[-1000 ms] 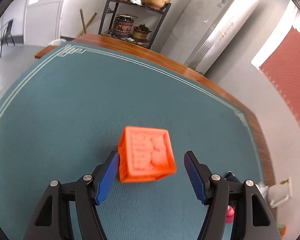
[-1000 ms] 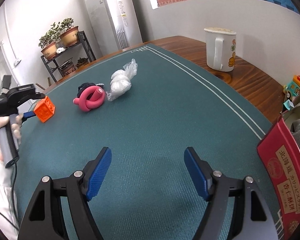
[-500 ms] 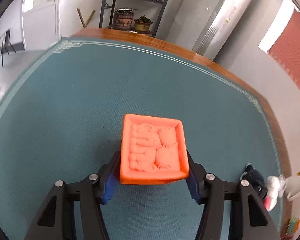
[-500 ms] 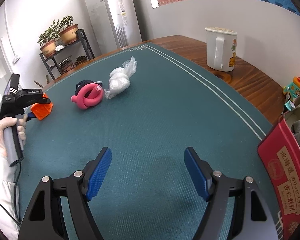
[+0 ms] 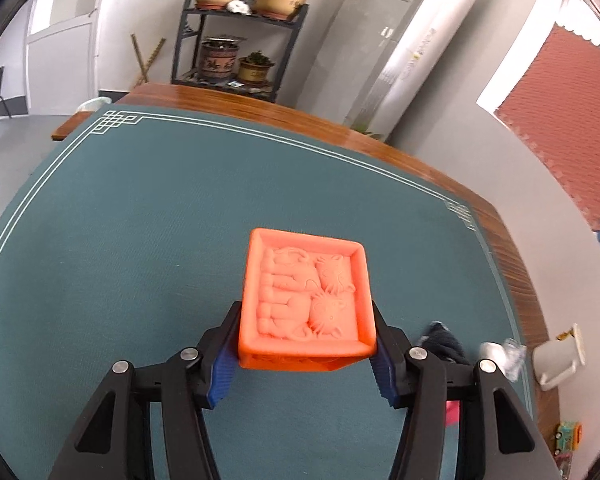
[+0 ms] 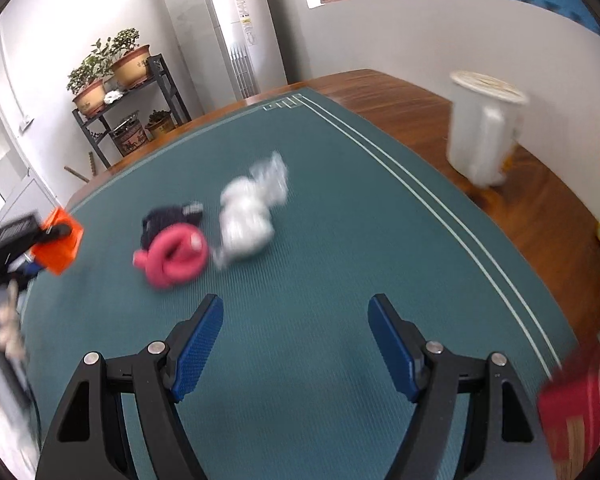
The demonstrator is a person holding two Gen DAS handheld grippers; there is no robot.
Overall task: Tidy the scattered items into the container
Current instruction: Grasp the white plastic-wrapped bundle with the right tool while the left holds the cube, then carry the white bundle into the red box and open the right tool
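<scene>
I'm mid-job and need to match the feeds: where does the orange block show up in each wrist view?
Left wrist: the orange block sits at lower centre, clamped between the left gripper pads.
Right wrist: same block at the far left edge, blurred, held above the green mat.
Shared landmark: the black plant shelf beyond the table.
</scene>
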